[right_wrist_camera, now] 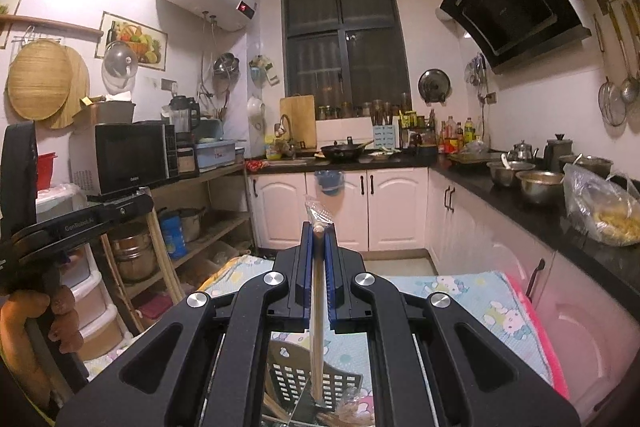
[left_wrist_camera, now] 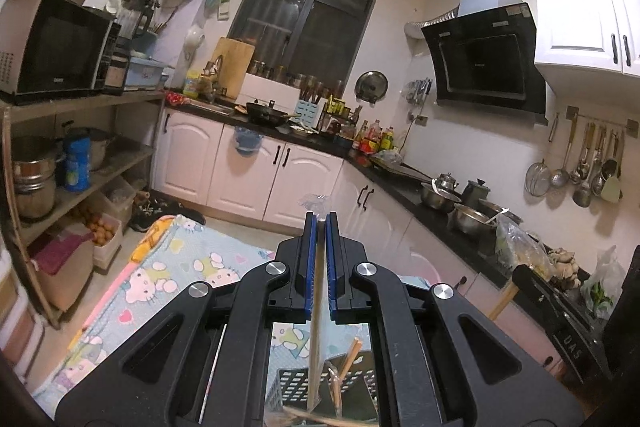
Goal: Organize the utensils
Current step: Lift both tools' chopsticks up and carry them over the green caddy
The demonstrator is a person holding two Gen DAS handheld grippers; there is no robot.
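Observation:
My left gripper [left_wrist_camera: 319, 219] is shut on a pair of wrapped wooden chopsticks [left_wrist_camera: 315, 327]; the clear wrapper tip sticks out past the blue fingers, the lower end hangs over a black slotted utensil basket [left_wrist_camera: 296, 383] that holds other chopsticks [left_wrist_camera: 347, 359]. My right gripper [right_wrist_camera: 319, 227] is shut on another wrapped chopstick pair [right_wrist_camera: 317, 331], hanging above the same black basket [right_wrist_camera: 288, 379]. Both are held up above a Hello Kitty cloth [left_wrist_camera: 176, 267]. The left gripper also shows at the left edge of the right wrist view [right_wrist_camera: 80, 223], with chopsticks hanging from it.
Kitchen counter [right_wrist_camera: 520, 195] with pots and a plastic bag runs along the right. White cabinets [right_wrist_camera: 340, 207] stand ahead. A shelf with a microwave [left_wrist_camera: 56, 47] and pots is on the left. The person's hand [right_wrist_camera: 36, 327] holds the left gripper's handle.

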